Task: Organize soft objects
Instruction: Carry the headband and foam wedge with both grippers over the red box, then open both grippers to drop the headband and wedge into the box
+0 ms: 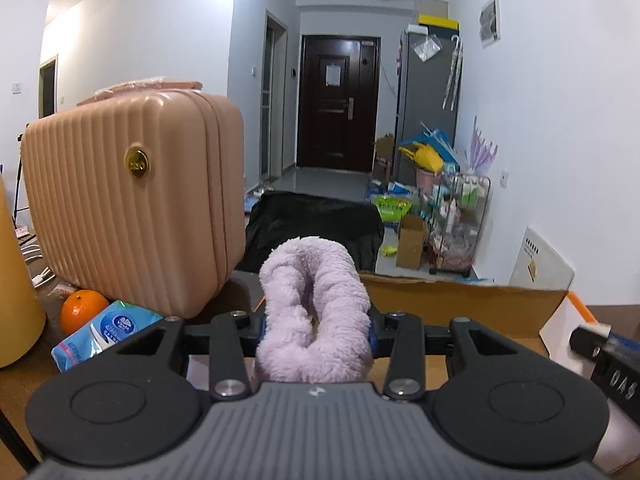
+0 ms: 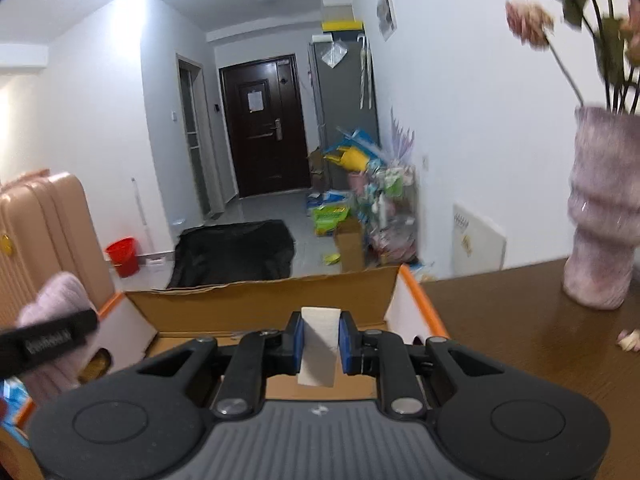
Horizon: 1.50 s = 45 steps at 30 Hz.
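Observation:
My left gripper (image 1: pixel 316 328) is shut on a fluffy lilac slipper (image 1: pixel 314 308), held upright above the near edge of an open cardboard box (image 1: pixel 460 300). The slipper also shows in the right wrist view (image 2: pixel 56 304) at far left, with the left gripper's black finger (image 2: pixel 52 338) across it. My right gripper (image 2: pixel 319 344) is shut on a folded white tissue pack (image 2: pixel 318 348), held over the same cardboard box (image 2: pixel 260 304), whose flaps are white with orange edges.
A pink ribbed suitcase (image 1: pixel 132 204) stands on the table at left, with an orange (image 1: pixel 80 310) and a blue tissue pack (image 1: pixel 104 334) in front. A lilac vase (image 2: pixel 600 216) with flowers stands on the brown table (image 2: pixel 520 320) at right.

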Each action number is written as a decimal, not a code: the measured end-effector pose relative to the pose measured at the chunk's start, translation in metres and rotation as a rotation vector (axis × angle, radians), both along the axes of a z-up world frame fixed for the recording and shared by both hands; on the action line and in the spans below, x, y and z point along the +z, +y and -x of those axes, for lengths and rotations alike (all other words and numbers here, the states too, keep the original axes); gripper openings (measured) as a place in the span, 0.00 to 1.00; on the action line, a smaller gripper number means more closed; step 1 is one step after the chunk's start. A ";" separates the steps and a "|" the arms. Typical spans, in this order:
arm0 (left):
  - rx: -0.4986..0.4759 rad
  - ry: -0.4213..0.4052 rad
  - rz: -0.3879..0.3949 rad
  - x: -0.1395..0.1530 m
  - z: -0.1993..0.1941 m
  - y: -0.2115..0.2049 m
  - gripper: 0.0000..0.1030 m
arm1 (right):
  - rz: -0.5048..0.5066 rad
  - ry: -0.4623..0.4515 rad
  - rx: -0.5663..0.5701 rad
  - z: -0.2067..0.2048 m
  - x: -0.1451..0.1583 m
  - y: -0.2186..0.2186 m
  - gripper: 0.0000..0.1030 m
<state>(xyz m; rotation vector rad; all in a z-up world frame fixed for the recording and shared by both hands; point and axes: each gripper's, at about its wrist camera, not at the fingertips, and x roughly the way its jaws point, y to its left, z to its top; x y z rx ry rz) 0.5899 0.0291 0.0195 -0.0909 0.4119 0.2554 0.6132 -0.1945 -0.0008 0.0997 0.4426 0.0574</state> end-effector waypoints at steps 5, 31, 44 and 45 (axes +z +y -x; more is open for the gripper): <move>0.013 0.027 -0.035 -0.013 -0.006 -0.003 0.40 | 0.008 0.029 -0.003 -0.005 -0.003 0.003 0.17; 0.040 -0.022 -0.066 -0.012 0.002 -0.003 1.00 | -0.104 0.050 -0.047 -0.014 0.000 -0.018 0.96; 0.036 0.000 -0.051 -0.012 0.000 -0.003 1.00 | -0.128 0.062 -0.050 -0.013 -0.003 -0.025 0.98; 0.036 0.000 -0.051 -0.012 0.000 -0.003 1.00 | -0.128 0.061 -0.049 -0.013 -0.003 -0.025 0.98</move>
